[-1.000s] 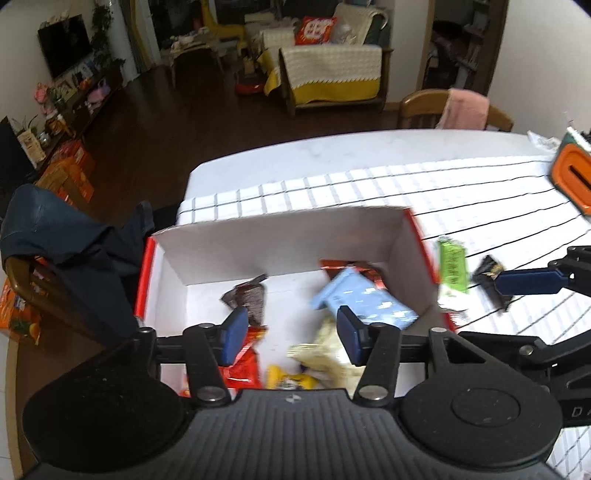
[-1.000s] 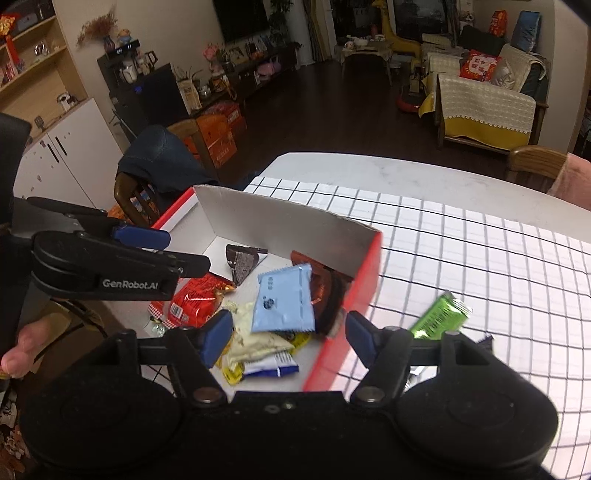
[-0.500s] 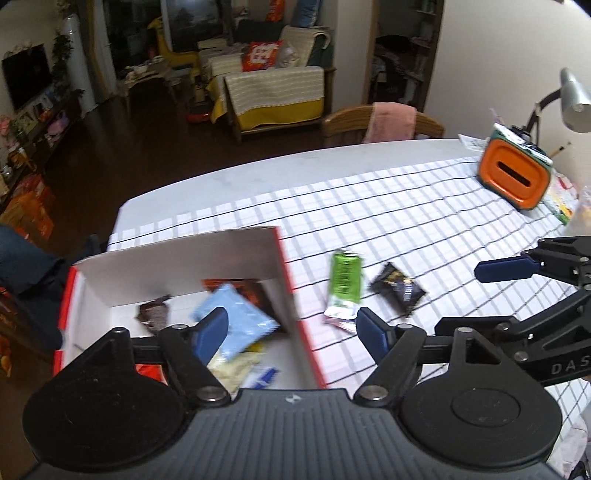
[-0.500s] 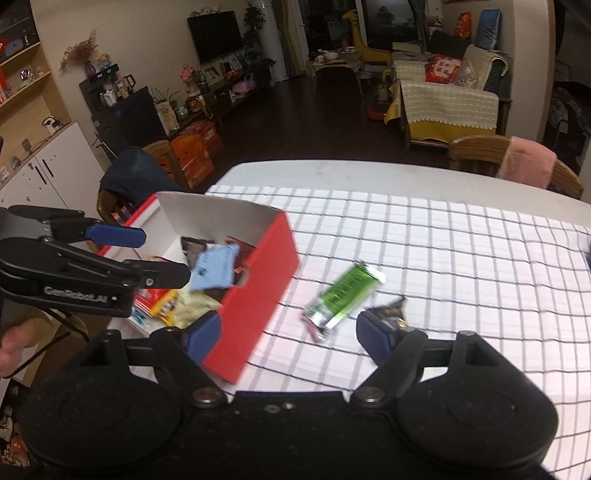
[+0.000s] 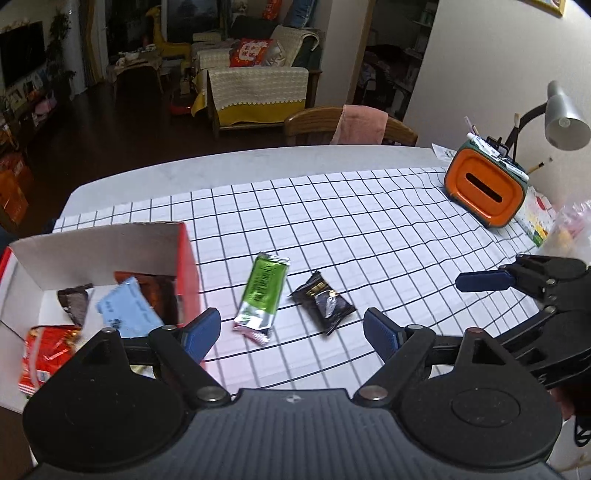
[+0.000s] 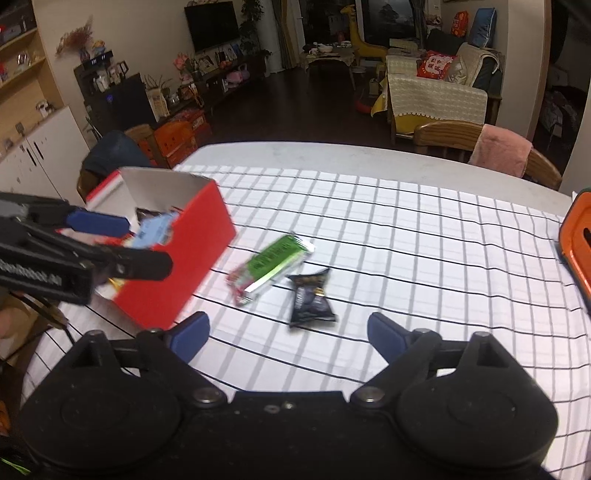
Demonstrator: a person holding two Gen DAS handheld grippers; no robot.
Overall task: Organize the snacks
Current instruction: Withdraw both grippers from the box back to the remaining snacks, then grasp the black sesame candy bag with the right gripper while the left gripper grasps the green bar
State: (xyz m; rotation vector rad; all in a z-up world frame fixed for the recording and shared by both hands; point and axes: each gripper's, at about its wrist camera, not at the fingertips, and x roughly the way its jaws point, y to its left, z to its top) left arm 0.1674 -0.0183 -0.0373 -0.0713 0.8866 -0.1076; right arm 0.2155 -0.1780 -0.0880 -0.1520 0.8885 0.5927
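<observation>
Dim room: dark wood floor [image 5: 92, 147]; sofa [image 5: 255, 92] under cream throw; wooden chair [image 6: 480, 147] with pink towel; wall television [image 6: 212, 24]; grey lamp [image 5: 561, 118].

Left gripper [image 5: 291, 334] and right gripper [image 6: 288, 334] (jaws just widened), both empty.

Both fisheye views bend straight lines outward, with dark vignetted corners. Indoor light is dim and warm; the living room beyond lies in shadow. The checked tablecloth [image 5: 369, 236] is the brightest surface, lit from above, slightly washed out. In the right wrist view, motion blur smears the red box [image 6: 177, 258] and green packet [image 6: 273, 264]. The left wrist view is sharper.
</observation>
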